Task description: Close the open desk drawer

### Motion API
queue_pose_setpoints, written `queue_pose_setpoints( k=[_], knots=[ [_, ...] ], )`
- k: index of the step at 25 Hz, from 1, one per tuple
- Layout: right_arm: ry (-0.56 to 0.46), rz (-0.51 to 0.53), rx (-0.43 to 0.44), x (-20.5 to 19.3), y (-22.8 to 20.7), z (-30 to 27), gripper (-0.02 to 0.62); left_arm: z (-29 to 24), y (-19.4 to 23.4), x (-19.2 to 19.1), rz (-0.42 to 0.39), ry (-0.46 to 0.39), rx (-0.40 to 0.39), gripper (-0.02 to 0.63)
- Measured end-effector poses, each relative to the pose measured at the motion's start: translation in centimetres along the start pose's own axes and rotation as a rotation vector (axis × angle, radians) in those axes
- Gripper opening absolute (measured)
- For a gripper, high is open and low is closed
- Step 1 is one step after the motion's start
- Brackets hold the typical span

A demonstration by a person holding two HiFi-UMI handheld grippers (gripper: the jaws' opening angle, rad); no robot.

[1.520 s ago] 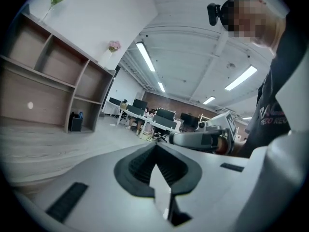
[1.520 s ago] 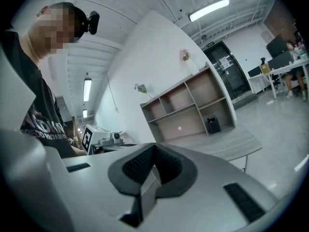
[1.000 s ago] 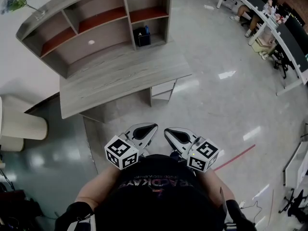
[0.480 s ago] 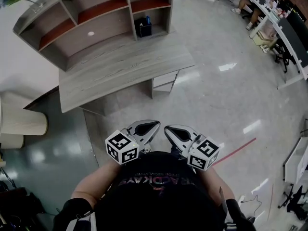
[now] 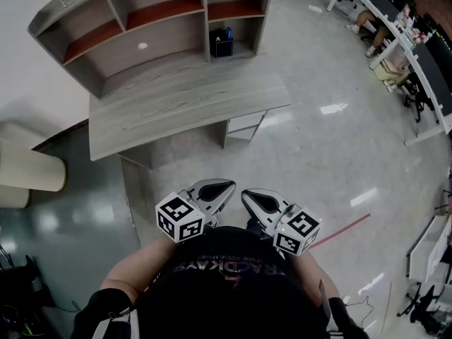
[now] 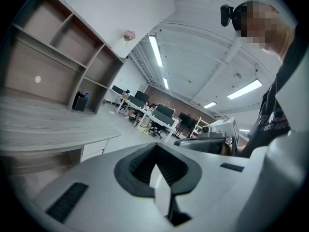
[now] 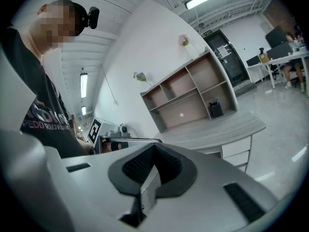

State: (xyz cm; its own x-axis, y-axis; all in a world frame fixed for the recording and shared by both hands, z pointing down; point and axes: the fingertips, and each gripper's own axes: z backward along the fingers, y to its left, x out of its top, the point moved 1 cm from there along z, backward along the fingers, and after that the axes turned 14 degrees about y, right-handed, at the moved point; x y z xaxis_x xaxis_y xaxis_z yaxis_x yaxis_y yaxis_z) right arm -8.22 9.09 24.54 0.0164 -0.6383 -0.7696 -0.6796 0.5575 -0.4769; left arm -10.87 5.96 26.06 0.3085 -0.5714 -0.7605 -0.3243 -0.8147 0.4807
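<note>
A grey wood-grain desk (image 5: 176,108) with a shelf hutch stands ahead of me across the glossy floor. Its drawer unit (image 5: 245,124) with white fronts sits under the right end. The upper front seems to stick out slightly, but from here I cannot be sure. It also shows as the drawer unit (image 7: 235,149) and the drawer unit (image 6: 94,149). My left gripper (image 5: 226,186) and right gripper (image 5: 246,195) are held side by side close to my body, well short of the desk. Both are shut and empty, the left gripper (image 6: 155,151) and the right gripper (image 7: 153,150) with jaws pressed together.
A black pen holder (image 5: 221,44) stands in the hutch's lower right shelf. A cream cylindrical object (image 5: 28,168) is at the left beside the desk. Office desks with seated people (image 5: 395,34) line the far right. A red line (image 5: 342,230) marks the floor.
The head view has shifted slightly, so the desk sits a little further right in the picture. Both grippers stay shut, side by side in front of my body.
</note>
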Motion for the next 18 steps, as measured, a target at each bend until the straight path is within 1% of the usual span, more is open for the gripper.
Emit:
queue_pose_setpoints(
  k=[7, 18],
  knots=[
    [0.011, -0.008, 0.003, 0.4, -0.2, -0.9, 0.017, 0.3, 0.7, 0.1, 0.000, 0.005, 0.002, 0.011],
    [0.049, -0.018, 0.025, 0.5, -1.1, -2.7, 0.017, -0.1, 2.6, -0.3, 0.045, 0.015, 0.008, 0.011]
  ],
)
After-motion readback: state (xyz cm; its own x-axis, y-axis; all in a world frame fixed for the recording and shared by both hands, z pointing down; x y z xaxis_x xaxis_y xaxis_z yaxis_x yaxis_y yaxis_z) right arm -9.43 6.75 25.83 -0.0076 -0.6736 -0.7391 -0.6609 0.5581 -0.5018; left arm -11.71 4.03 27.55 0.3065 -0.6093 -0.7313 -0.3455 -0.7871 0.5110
